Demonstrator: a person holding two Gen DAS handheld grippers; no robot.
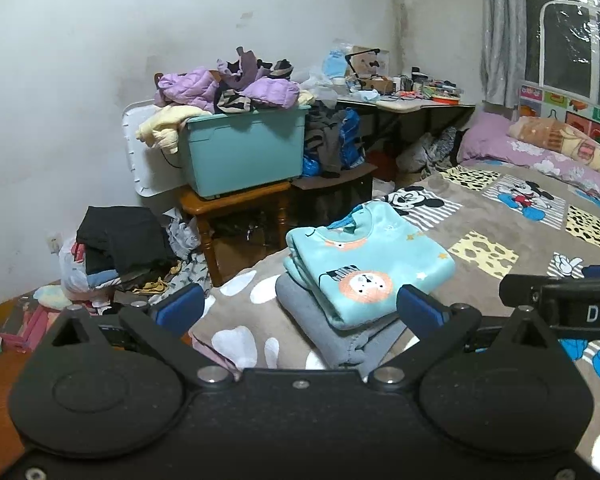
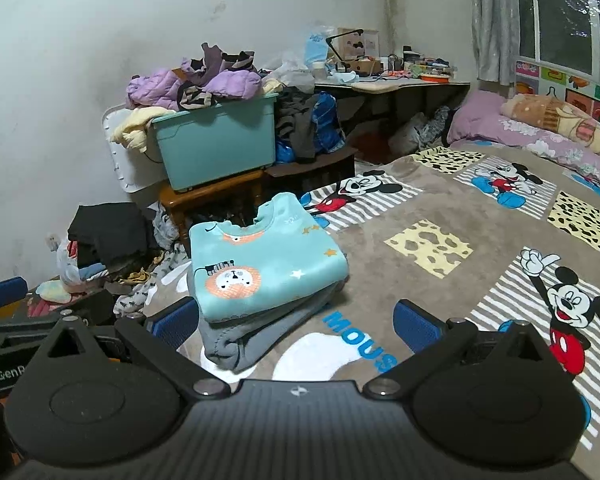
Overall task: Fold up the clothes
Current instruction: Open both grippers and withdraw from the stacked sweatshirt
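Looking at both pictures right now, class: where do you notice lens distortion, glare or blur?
Left wrist view: fisheye bends the wall and window frame; dark corners; plastic over the window glints. Right wrist view: same bending; the folded teal top stays sharp, while the open right hand-held gripper close to the lens looks large and slightly soft.

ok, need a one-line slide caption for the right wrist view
Right gripper open and empty above a folded teal sweatshirt stacked on a folded grey garment on the cartoon-print blanket.
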